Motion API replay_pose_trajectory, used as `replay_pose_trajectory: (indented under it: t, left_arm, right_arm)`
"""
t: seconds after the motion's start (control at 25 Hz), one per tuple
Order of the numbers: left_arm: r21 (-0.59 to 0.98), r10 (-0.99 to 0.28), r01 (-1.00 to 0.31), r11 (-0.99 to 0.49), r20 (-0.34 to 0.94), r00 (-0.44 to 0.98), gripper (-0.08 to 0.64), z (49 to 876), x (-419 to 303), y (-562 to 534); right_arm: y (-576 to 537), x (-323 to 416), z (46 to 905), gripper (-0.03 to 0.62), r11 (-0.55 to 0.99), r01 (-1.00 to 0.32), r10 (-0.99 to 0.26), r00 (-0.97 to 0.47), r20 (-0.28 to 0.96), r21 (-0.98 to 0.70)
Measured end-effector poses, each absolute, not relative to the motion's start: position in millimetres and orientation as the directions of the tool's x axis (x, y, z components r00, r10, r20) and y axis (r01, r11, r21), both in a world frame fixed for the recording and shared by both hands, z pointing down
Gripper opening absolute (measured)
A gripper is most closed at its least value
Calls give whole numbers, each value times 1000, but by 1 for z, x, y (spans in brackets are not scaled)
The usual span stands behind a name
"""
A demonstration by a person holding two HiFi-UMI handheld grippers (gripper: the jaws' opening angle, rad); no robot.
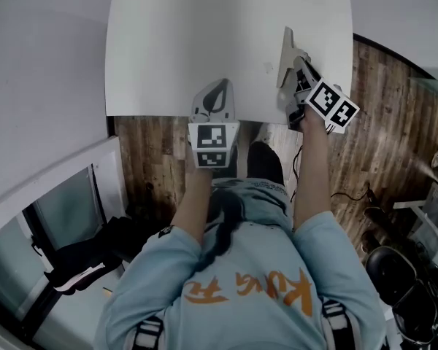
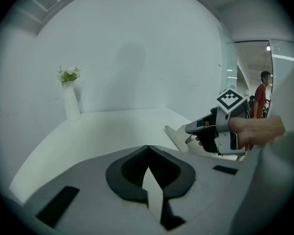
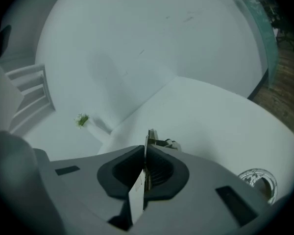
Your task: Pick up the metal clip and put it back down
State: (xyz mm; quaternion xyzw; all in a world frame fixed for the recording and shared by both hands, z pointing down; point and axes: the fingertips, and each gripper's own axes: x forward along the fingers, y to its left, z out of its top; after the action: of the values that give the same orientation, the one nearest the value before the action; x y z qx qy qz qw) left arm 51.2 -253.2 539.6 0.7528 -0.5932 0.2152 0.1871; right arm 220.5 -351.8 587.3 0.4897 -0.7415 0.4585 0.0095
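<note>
Metal clip (image 3: 158,142) half-hidden between right tongs (image 3: 145,148)

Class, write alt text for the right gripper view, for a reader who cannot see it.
The right gripper holds a small silver metal clip between its dark-padded fingers, over a white table. A slim white vase of green sprigs stands at the back.

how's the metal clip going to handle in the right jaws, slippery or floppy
The metal clip looks small and thin, so it is probably light and stiff. The right gripper has its jaws shut on the smooth flat part, so it might slip or pivot. Its wire loops could swing loose.
</note>
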Motion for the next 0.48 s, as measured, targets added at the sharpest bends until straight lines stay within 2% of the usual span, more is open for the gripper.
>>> replay_pose_trajectory:
  t: [0.2, 0.48]
  left_arm:
    - [0, -855, -974, -225, 479, 198, 24, 502, 51, -264]
    - [32, -920, -984, -173, 351, 173, 23, 453, 32, -278]
  right_arm:
    - [-351, 208, 553, 23, 199, -762, -724, -538, 432, -616]
    - [-348, 209, 437, 23, 345, -866, -866, -442, 233, -363]
